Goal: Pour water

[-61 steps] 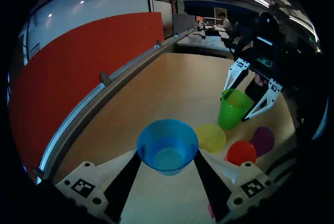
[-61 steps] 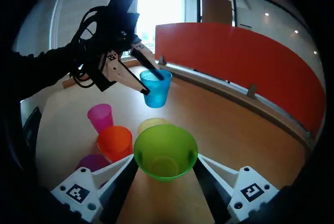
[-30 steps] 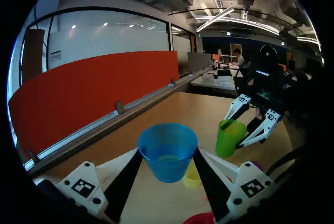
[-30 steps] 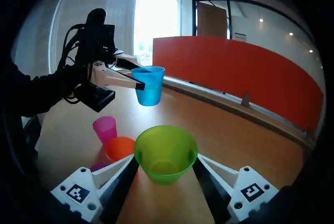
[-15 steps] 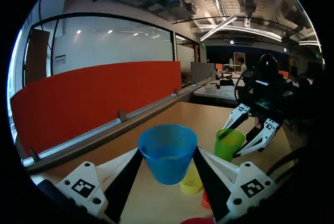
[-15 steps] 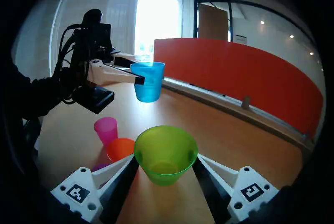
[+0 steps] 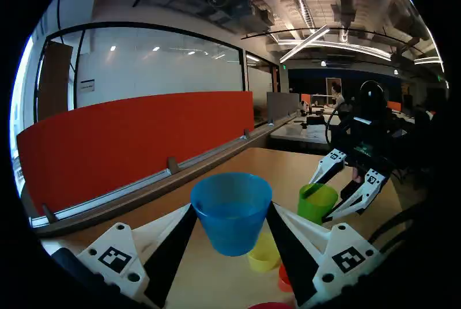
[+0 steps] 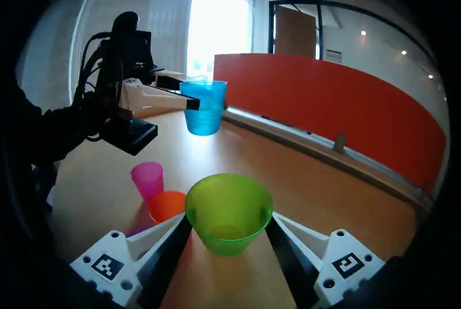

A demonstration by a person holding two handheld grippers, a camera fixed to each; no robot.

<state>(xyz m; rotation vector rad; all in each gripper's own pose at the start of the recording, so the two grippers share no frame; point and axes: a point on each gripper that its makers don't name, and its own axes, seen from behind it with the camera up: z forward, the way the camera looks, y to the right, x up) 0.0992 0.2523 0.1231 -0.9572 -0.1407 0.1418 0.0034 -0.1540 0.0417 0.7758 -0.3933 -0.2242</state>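
The blue cup (image 7: 231, 225) is up in the air above the counter (image 8: 322, 193), squeezed between the jaws of the left gripper (image 7: 230, 208). How full it is cannot be made out. The green cup (image 8: 229, 222) sits tight in the jaws of the right gripper (image 8: 229, 215). A yellow cup (image 7: 264, 253) is half hidden behind the blue cup. A pink cup (image 8: 147, 179) and an orange cup (image 8: 167, 204) stand left of the green cup.

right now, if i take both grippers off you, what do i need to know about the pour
Left gripper: shut on the translucent blue plastic cup, upright, held off the wooden table; it seems to hold some water.
Right gripper: shut on the translucent green plastic cup, upright, looks empty.
The two cups are apart. The pink cup and orange cup stand on the table.
Done: both cups gripped. Left: the pour itself, probably blue into green.
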